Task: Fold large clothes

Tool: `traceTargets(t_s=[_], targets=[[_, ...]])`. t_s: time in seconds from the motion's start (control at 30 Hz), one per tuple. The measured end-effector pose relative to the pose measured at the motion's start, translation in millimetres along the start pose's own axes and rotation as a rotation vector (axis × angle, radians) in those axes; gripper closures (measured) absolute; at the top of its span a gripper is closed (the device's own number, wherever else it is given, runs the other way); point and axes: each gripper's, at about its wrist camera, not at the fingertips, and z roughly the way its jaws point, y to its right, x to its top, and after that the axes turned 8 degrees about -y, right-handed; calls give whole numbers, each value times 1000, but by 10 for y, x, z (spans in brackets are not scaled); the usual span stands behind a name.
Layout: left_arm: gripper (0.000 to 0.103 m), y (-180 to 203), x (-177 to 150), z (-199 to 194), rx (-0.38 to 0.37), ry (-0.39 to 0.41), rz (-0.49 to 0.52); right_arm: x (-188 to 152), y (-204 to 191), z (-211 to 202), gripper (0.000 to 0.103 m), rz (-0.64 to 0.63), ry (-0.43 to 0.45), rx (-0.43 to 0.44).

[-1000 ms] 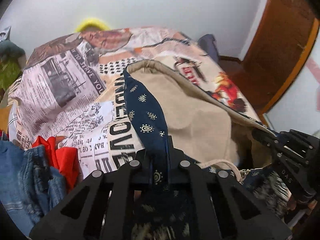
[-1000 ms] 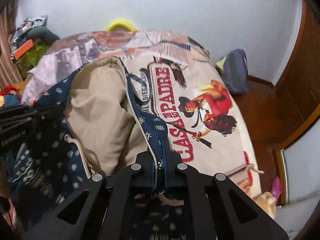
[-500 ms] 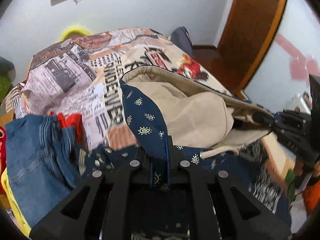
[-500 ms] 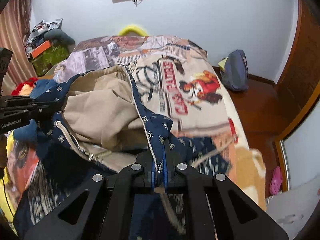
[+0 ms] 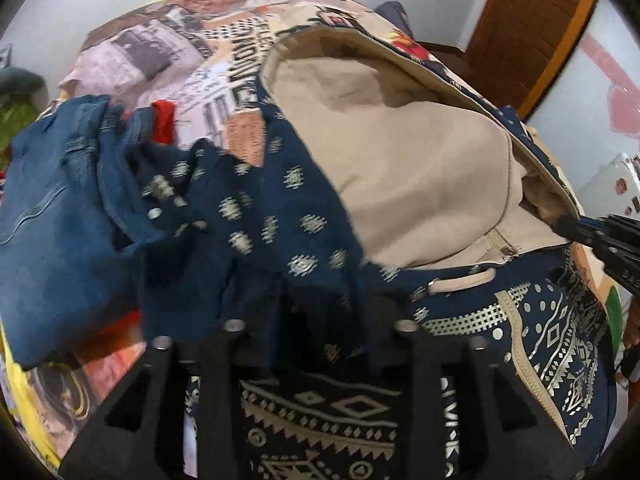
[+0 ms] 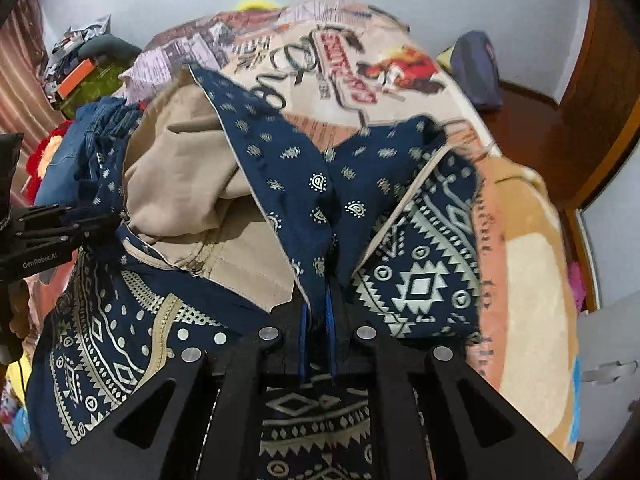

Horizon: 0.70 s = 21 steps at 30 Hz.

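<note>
A navy garment [image 6: 416,216] with pale printed motifs and a beige lining [image 5: 408,152] lies spread on a bed covered by a newspaper-and-poster print bedspread [image 6: 344,64]. The right gripper [image 6: 318,300] has its jaws pinched nearly together on a fold of the navy fabric, which rises between the blue pads. The left gripper [image 5: 316,328] has its jaws opening; navy cloth drapes down between its fingers, blurred, and whether the pads press on it I cannot tell. A pair of blue jeans [image 5: 56,208] lies just left of the garment, with red cloth [image 5: 164,120] beside it. A brown wooden door [image 5: 532,24] stands past the bed.
</note>
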Motion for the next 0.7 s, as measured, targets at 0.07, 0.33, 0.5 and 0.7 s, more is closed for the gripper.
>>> traceTargets(t_s=[0.07,0.33,0.5,0.7], targets=[[61,-28,-17,-100,3,19,2,-8,-43,-122,95,-16,25,-12],[52,-139,162,-521,-14,124,-23,217,-221,-465,92,-76,120,-17],[50,-230,407,-475,-26,134,-55,458,-331,-443,63,-79,166,-1],[50,-306,704,-208,-51,114,-74,788,-437,-171,63,-108,151,35]])
